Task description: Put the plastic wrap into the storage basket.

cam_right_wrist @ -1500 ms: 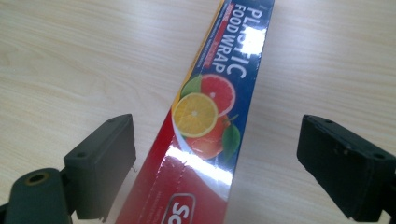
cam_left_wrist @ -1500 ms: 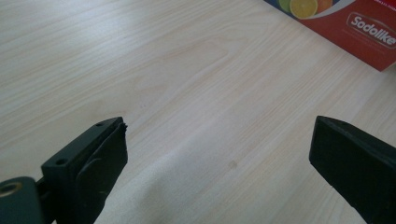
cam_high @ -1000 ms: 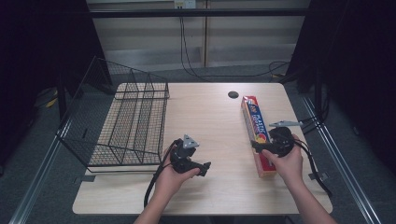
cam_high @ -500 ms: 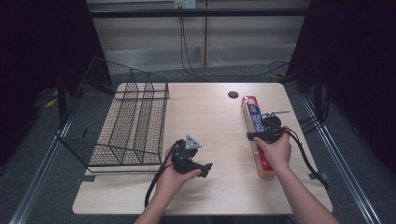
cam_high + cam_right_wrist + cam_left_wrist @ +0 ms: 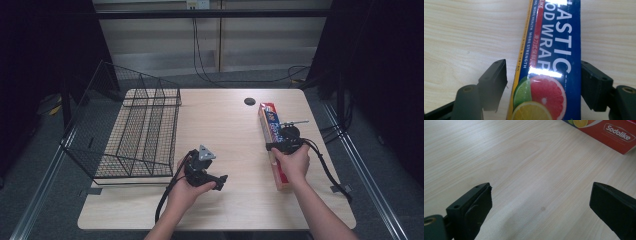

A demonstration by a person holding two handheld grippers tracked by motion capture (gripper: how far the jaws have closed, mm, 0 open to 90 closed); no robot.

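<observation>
closing right gripper (image 5: 544,82) jaws around plastic wrap box (image 5: 549,62).

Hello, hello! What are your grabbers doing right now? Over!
Left gripper open, idle above table. Right gripper closing astride plastic wrap box, left pad not touching yet. Nothing in the way.

From the high view, my right hand (image 5: 291,162) is covering the middle of the plastic wrap box (image 5: 270,124) near the tabletop's right edge, hiding the right claw's tips. In the right claw view the box is running off the top and bottom edges, its lettering getting clipped. The dark spot (image 5: 249,101) near the far edge is staying too small to identify.
</observation>
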